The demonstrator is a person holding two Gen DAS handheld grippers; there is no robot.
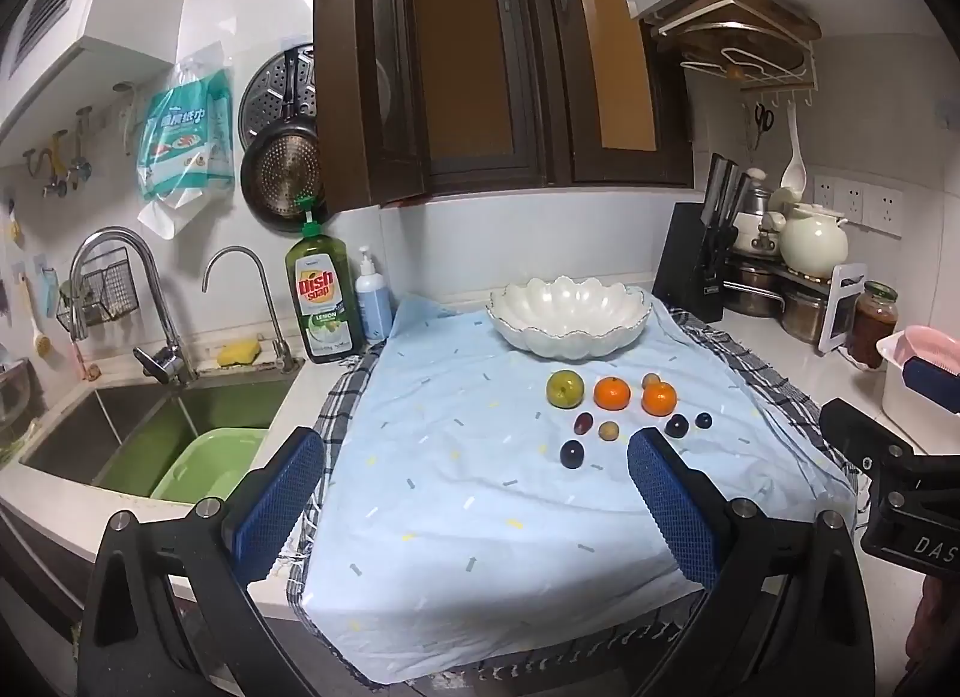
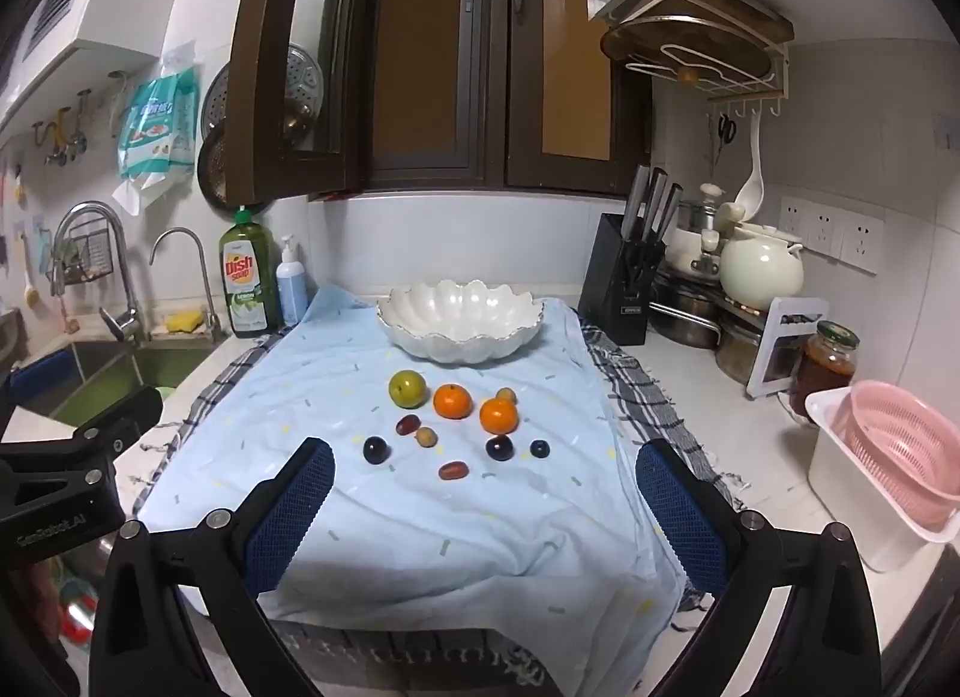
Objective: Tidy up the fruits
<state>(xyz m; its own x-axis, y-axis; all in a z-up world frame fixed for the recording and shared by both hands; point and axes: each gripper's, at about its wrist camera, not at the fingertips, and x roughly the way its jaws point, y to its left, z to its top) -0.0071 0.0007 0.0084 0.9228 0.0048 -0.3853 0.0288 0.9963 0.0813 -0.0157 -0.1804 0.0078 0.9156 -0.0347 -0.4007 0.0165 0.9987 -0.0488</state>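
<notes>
Fruits (image 1: pixel 612 415) lie loose on the blue cloth (image 1: pixel 480 487) before the scalloped white bowl (image 1: pixel 569 317); your left tool (image 1: pixel 477 493) gapes empty. From the right view, your right tool (image 2: pixel 485 508) gapes too. Grapes (image 2: pixel 375 449) look soft (probably slippery), so pinch gently across the middle.

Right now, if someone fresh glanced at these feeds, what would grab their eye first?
Probably the two oranges, bright among small dark fruits on the pale blue cloth. Behind them the white scalloped bowl sits empty. Both the left claw and right claw hang open, short of the fruit.
</notes>
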